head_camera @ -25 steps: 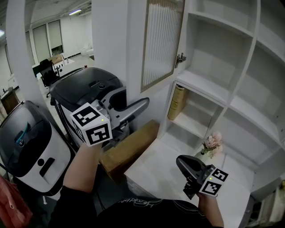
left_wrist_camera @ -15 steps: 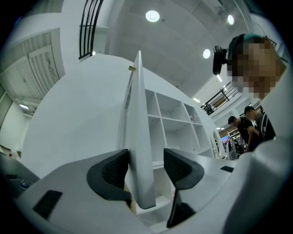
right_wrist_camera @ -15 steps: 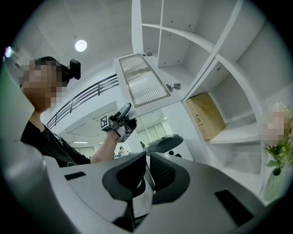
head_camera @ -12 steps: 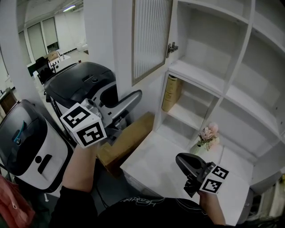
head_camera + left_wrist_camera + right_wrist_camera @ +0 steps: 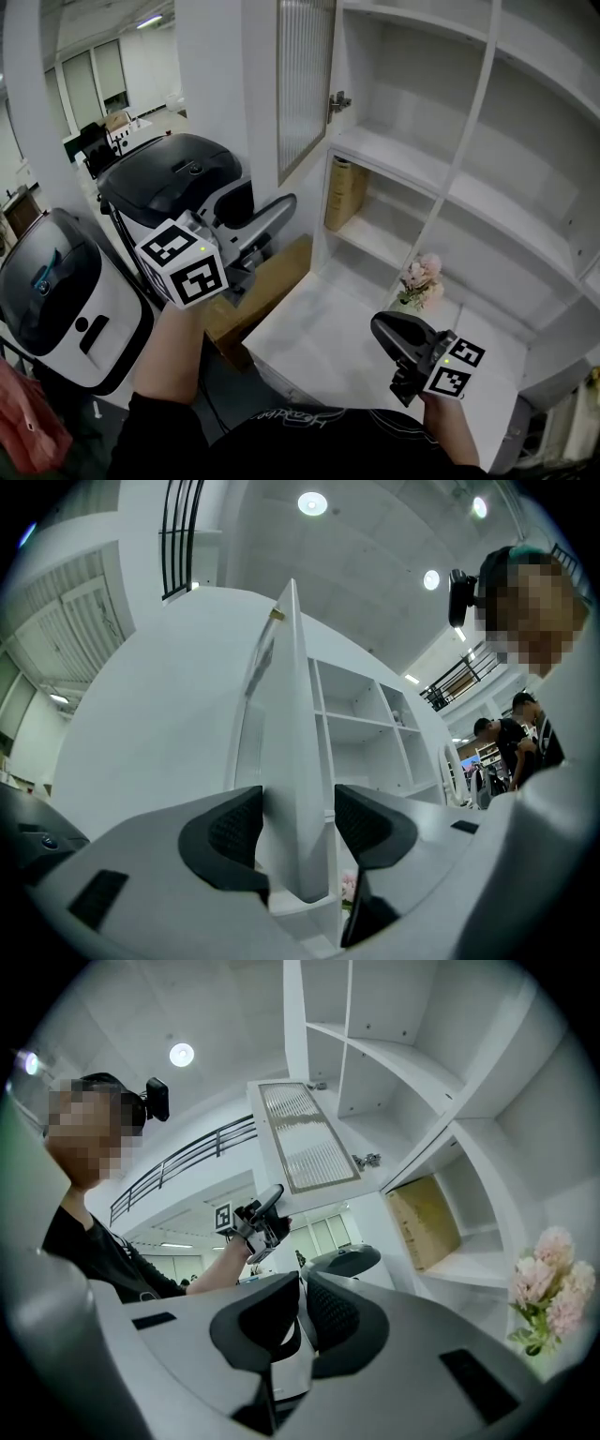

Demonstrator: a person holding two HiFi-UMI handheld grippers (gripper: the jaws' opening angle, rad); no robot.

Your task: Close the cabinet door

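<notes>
Closes in on the open white-framed, ribbed-glass cabinet door (image 5: 305, 89) with wide-open, empty left claw (image 5: 298, 829); holds right claw (image 5: 302, 1314) pinched together, empty; push near.

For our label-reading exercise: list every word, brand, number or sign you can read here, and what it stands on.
No text can be read.
Script print on the black shirt: too small to read.
Teal mark on the white machine: too small to read.
Marker cubes: square patterns only, no letters.

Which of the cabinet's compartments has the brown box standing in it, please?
The left-hand compartment just below the open door: the brown box stands upright there, while the compartments above it look bare.
</notes>
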